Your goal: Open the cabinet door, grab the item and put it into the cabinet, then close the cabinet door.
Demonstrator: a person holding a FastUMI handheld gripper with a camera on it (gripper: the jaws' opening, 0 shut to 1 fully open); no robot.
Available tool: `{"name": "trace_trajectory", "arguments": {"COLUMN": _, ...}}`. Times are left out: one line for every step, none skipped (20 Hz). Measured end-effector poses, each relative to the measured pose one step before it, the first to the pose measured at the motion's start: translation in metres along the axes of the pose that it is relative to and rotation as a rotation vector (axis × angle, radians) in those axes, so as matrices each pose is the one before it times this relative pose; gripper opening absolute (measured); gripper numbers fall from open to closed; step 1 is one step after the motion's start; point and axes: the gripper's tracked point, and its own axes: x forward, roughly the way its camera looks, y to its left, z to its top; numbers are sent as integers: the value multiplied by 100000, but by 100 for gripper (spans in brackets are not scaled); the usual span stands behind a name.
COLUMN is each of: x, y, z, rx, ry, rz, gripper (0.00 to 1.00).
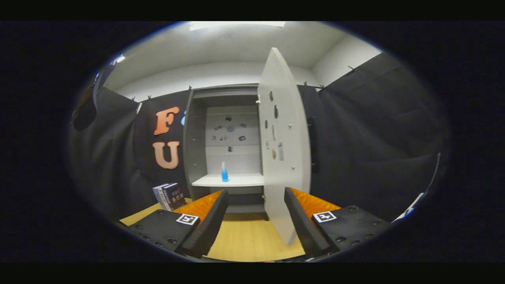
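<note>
1. A tall grey cabinet (195,146) is seen standing on a light wooden counter (246,236), against the black cloth wall of the booth.
2. Its flat white door (285,157) is swung wide open towards the camera, hinged at the cabinet's right side; the lower edge of the door reaches down between the jaws, nearer the right one.
3. The gripper (255,197) is held with its jaws spread apart; nothing is pinched between them.
4. A small blue bottle with a clear upper part (224,172) is seen upright on the white shelf (229,180) inside the cabinet, beyond the jaws and well apart from them.
5. Two dark blue books (169,196) are propped beside the cabinet's left side, on the counter.
</note>
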Motion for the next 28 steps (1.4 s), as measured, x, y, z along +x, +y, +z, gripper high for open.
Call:
{"name": "trace_trajectory", "arguments": {"x": -83, "y": -2131, "z": 655, "rx": -2095, "ry": -836, "rz": -5238, "gripper": 90}}
{"name": "trace_trajectory", "arguments": {"x": 126, "y": -2035, "z": 487, "rx": -1712, "ry": -162, "rz": -4813, "gripper": 90}}
{"name": "trace_trajectory", "arguments": {"x": 418, "y": -1680, "z": 520, "rx": -1226, "ry": -373, "rz": -3541, "gripper": 90}}
{"name": "trace_trajectory", "arguments": {"x": 917, "y": -1398, "z": 517, "rx": -670, "ry": -824, "rz": -3138, "gripper": 91}}
{"name": "trace_trajectory", "arguments": {"x": 1012, "y": -1258, "z": 326, "rx": -41, "ry": -395, "rz": -2608, "gripper": 91}}
{"name": "trace_trajectory", "arguments": {"x": 921, "y": -1016, "z": 154, "rx": 576, "ry": 12, "rz": -1849, "gripper": 91}}
{"name": "trace_trajectory", "arguments": {"x": 1065, "y": -943, "z": 189, "rx": 969, "ry": -94, "rz": -1308, "gripper": 91}}
{"name": "trace_trajectory", "arguments": {"x": 1151, "y": -795, "z": 94, "rx": 877, "ry": 58, "rz": -776, "gripper": 90}}
{"name": "trace_trajectory", "arguments": {"x": 1334, "y": -904, "z": 37, "rx": 588, "ry": 371, "rz": -848, "gripper": 91}}
{"name": "trace_trajectory", "arguments": {"x": 1239, "y": -767, "z": -250, "rx": 242, "ry": 1120, "rz": -647, "gripper": 90}}
{"name": "trace_trajectory", "arguments": {"x": 1234, "y": -327, "z": -305, "rx": 152, "ry": 1106, "rz": -142, "gripper": 90}}
{"name": "trace_trajectory", "arguments": {"x": 947, "y": -476, "z": -66, "rx": 128, "ry": 1005, "rz": 569, "gripper": 91}}
{"name": "trace_trajectory", "arguments": {"x": 914, "y": -11, "z": -337, "rx": 0, "ry": 1610, "rz": 749, "gripper": 91}}
{"name": "trace_trajectory", "arguments": {"x": 755, "y": -87, "z": -226, "rx": 73, "ry": 1514, "rz": 572, "gripper": 91}}
{"name": "trace_trajectory", "arguments": {"x": 692, "y": 114, "z": -256, "rx": -249, "ry": 1122, "rz": 485, "gripper": 90}}
{"name": "trace_trajectory", "arguments": {"x": 251, "y": -347, "z": 55, "rx": -1022, "ry": 131, "rz": -1183, "gripper": 90}}
{"name": "trace_trajectory", "arguments": {"x": -5, "y": -161, "z": 153, "rx": -437, "ry": -540, "rz": -773, "gripper": 89}}
{"name": "trace_trajectory", "arguments": {"x": 97, "y": 179, "z": 123, "rx": 507, "ry": -414, "rz": 102, "gripper": 90}}
{"name": "trace_trajectory", "arguments": {"x": 91, "y": 256, "z": -18, "rx": 768, "ry": -307, "rz": 459, "gripper": 89}}
{"name": "trace_trajectory", "arguments": {"x": -64, "y": 220, "z": -101, "rx": 1250, "ry": -441, "rz": 269, "gripper": 89}}
{"name": "trace_trajectory", "arguments": {"x": -162, "y": 190, "z": -16, "rx": 878, "ry": -636, "rz": 79, "gripper": 89}}
{"name": "trace_trajectory", "arguments": {"x": -66, "y": 254, "z": -10, "rx": 133, "ry": -805, "rz": 160, "gripper": 89}}
{"name": "trace_trajectory", "arguments": {"x": -244, "y": 490, "z": 43, "rx": -426, "ry": -421, "rz": 590, "gripper": 89}}
{"name": "trace_trajectory", "arguments": {"x": -269, "y": 871, "z": -37, "rx": -606, "ry": 50, "rz": 1542, "gripper": 89}}
{"name": "trace_trajectory", "arguments": {"x": -247, "y": 1069, "z": -51, "rx": -214, "ry": 224, "rz": 1745, "gripper": 89}}
{"name": "trace_trajectory", "arguments": {"x": -73, "y": 1235, "z": 20, "rx": -25, "ry": 457, "rz": 1927, "gripper": 89}}
{"name": "trace_trajectory", "arguments": {"x": -190, "y": 1247, "z": -99, "rx": 317, "ry": 311, "rz": 1836, "gripper": 89}}
{"name": "trace_trajectory", "arguments": {"x": -285, "y": 1063, "z": -106, "rx": 418, "ry": 535, "rz": 1552, "gripper": 89}}
